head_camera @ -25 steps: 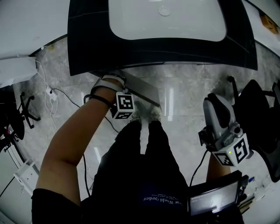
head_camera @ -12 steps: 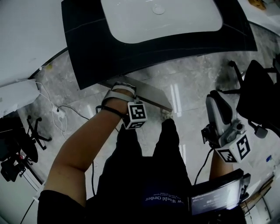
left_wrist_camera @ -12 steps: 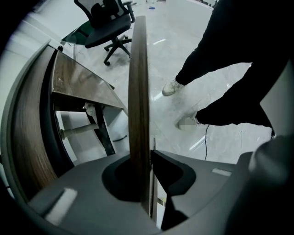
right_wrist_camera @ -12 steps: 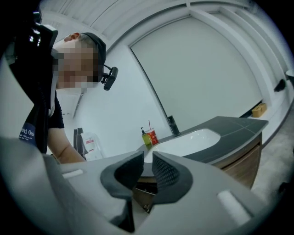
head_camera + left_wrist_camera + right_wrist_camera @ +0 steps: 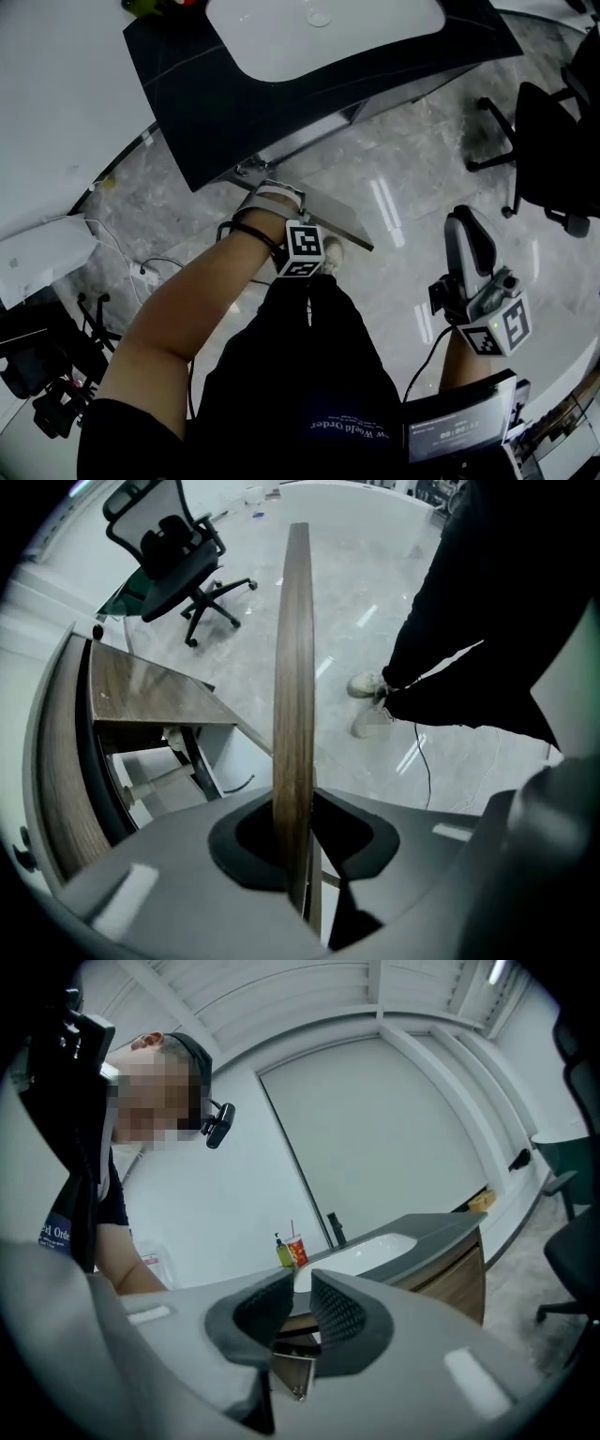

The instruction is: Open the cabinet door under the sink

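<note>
Head view: cabinet door (image 5: 342, 223) under sink (image 5: 319, 28), standing swung out over floor (image 5: 422, 169), top edge pinched by left tool (image 5: 270, 208); right tool (image 5: 466, 230) well apart at right, touching nothing.
Left gripper view: wooden door edge upright between jaws, clamped narrow; cabinet interior (image 5: 159, 771) exposed at left.
Right gripper view: jaws a narrow slit apart, nothing between; sink and faucet (image 5: 336, 1229) beyond.

Black trousers (image 5: 300, 366), a black top (image 5: 342, 429) with white lettering, pale shoes (image 5: 333, 251). Dark bands (image 5: 246, 232) circle the wrist just beside the left gripper's (image 5: 302, 832) cube (image 5: 302, 251) of black-and-white squares. The right gripper (image 5: 298, 1309) is grey, with ribbed dark pads (image 5: 339, 1312), a like cube (image 5: 499, 328) and a black cable (image 5: 424, 361).
</note>
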`<control>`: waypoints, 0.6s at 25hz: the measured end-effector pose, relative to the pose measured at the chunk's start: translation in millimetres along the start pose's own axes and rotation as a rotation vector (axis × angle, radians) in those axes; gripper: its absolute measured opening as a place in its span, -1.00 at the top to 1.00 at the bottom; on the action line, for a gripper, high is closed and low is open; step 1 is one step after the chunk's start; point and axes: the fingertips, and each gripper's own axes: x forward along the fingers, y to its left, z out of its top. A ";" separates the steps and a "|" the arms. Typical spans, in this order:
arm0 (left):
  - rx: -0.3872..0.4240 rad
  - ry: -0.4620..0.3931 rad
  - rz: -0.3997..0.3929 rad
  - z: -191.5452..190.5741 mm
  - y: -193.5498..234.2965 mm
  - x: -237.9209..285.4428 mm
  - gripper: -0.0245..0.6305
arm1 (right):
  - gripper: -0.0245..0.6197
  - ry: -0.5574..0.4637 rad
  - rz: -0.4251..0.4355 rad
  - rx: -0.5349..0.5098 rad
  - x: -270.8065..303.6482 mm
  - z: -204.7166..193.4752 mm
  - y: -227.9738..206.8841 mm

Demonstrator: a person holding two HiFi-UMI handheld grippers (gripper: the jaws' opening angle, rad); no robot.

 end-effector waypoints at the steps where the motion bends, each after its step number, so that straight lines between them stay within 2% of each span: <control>1: 0.028 0.008 0.001 -1.1 -4.1 0.9 0.71 | 0.78 -0.013 -0.012 0.008 -9.2 -0.6 -2.2; 6: 0.132 0.063 -0.042 -3.7 -36.3 3.9 0.70 | 0.78 -0.041 -0.052 0.021 -53.5 -4.2 -7.2; 10: 0.165 0.079 -0.080 -10.1 -53.3 6.0 0.69 | 0.78 -0.060 -0.091 0.035 -74.8 -8.9 -12.0; 15: 0.243 0.088 -0.114 -16.3 -74.7 4.6 0.66 | 0.78 -0.075 -0.134 0.046 -84.1 -16.1 -2.0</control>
